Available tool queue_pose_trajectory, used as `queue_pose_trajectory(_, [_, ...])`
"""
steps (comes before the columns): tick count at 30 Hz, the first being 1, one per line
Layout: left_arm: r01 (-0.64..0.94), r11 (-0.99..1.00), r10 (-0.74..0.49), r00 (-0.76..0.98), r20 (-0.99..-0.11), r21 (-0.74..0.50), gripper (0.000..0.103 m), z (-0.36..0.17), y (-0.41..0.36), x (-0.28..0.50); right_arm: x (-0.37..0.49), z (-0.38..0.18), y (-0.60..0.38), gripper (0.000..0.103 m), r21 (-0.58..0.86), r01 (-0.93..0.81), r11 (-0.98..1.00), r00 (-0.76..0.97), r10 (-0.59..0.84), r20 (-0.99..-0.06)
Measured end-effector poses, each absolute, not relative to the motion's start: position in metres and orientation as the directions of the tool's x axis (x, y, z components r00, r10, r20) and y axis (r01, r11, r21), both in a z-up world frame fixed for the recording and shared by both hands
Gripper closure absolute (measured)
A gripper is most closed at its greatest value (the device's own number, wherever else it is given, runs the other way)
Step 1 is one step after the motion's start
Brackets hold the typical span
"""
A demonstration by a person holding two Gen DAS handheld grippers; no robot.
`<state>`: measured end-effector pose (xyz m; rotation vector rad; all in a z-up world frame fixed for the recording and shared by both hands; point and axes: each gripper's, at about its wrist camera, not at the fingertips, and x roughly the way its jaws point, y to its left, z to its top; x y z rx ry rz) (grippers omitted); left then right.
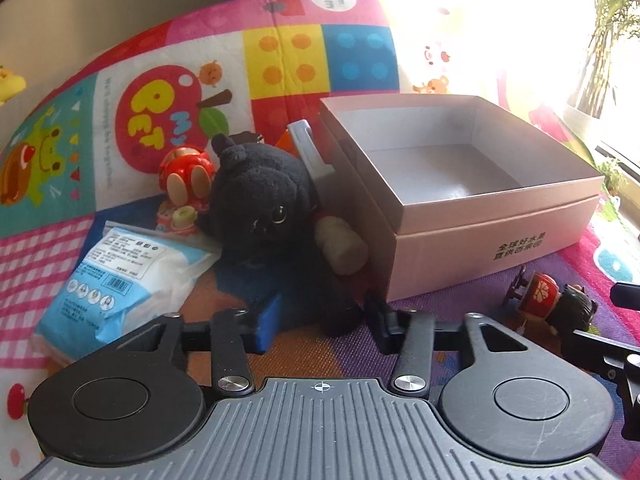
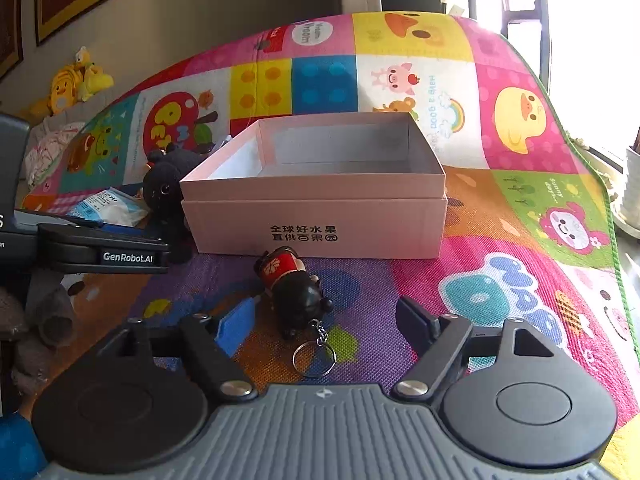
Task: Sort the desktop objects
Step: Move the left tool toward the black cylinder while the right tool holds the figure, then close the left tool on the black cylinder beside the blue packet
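The left gripper (image 1: 320, 320) is clenching the lower body of the black plush cat (image 1: 264, 208), which is lying against the pink box (image 1: 496, 236) — a grasp apparently meant for lifting it in. The right gripper (image 2: 326, 320) is standing released, its jaws straddling the keychain figure (image 2: 294, 292) without pressing it. The box is sitting empty on the play mat (image 2: 520, 240) — nothing sorted yet.

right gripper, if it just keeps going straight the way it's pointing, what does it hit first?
Most likely the small black figurine keychain, which lies between the open fingers of the right gripper, just ahead. Past it stands the front wall of the pink box. Depth is hard to judge in this fisheye view.
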<state>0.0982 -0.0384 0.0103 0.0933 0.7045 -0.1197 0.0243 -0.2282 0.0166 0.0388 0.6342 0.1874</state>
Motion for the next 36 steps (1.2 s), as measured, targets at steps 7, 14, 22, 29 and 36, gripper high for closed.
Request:
queue_pose_trajectory(7, [0.164, 0.986, -0.098, 0.747, -0.657, 0.04, 0.077, 0.014, -0.019, 0.072, 0.024, 0.016, -0.224, 0.025, 0.085, -0.184, 0.979, 0.781, 0.198, -0.592])
queue_pose_trajectory(14, [0.219, 0.973, -0.117, 0.731, -0.672, 0.07, 0.065, 0.017, 0.006, 0.023, 0.025, 0.015, -0.212, 0.024, 0.022, -0.201, 0.979, 0.776, 0.173, -0.606])
queue_pose_trajectory(22, [-0.034, 0.973, 0.175, 0.76, -0.627, 0.229, 0.02, 0.016, 0.034, 0.032, 0.025, 0.015, -0.211, 0.014, -0.001, -0.188, 0.982, 0.78, 0.149, -0.608])
queue_pose_trajectory(29, [0.008, 0.996, -0.064, 0.714, -0.697, -0.084, 0.007, 0.02, 0.032, 0.032, 0.027, 0.014, -0.212, 0.008, 0.006, -0.179, 0.984, 0.778, 0.145, -0.611])
queue_pose_trajectory(36, [-0.01, 0.989, -0.089, 0.757, -0.647, -0.148, 0.006, 0.018, 0.022, 0.058, 0.026, 0.015, -0.214, 0.005, 0.014, -0.158, 0.987, 0.786, 0.134, -0.604])
